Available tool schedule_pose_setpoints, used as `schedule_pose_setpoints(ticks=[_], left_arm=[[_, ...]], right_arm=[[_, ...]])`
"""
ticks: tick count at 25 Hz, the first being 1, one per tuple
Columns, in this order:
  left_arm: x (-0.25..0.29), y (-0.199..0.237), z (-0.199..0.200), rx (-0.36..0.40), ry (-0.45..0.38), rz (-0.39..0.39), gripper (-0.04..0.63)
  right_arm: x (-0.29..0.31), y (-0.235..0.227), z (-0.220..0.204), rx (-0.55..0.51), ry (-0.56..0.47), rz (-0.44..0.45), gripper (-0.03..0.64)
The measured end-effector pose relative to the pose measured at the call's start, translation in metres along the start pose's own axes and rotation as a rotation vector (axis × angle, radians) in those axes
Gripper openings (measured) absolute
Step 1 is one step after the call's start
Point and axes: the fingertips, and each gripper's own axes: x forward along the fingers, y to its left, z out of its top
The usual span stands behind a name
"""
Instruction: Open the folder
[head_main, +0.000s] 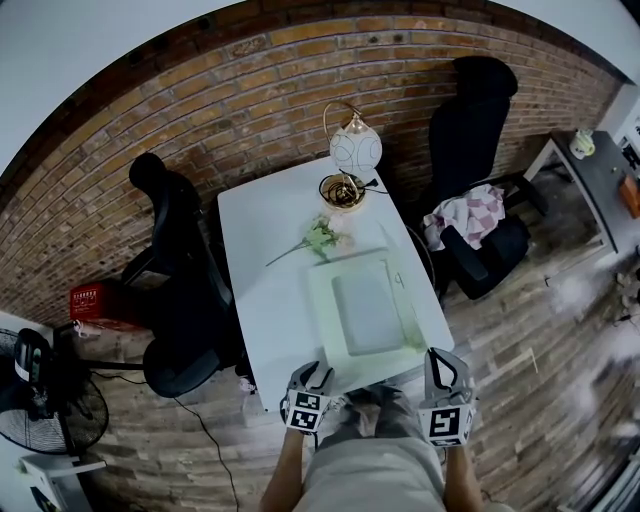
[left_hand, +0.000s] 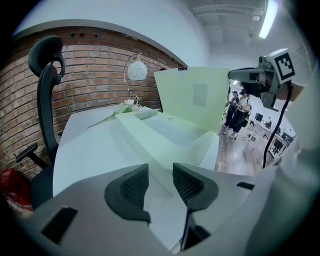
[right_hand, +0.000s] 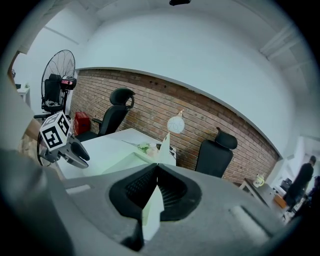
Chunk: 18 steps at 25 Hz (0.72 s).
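Pale green folder (head_main: 365, 305) lay on the white table (head_main: 265, 270), toward its near edge, w/ its cover (left_hand: 195, 95) standing up off the table's right side. R gripper (right_hand: 156, 187) was pinched tight on that cover's edge. L gripper (left_hand: 160, 184) hung over the table's near edge, jaws apart, gripping nothing. Lamp (head_main: 355, 150) & flower sprig (head_main: 318, 238) sat at the table's far end.

The left gripper (head_main: 312, 372) pointed down, jaws apart with nothing between them. The right gripper (head_main: 447, 358) was clamped on the cover (right_hand: 151, 210).
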Motion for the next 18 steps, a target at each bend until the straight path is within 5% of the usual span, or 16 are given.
schedule_pose_setpoints(ticks=[18], left_arm=[[0.0003,0.0023,0.0005,0.025,-0.001,-0.003,0.153]], right_arm=[[-0.0023,-0.0073,-0.0066,0.02,0.016,-0.036,0.008]])
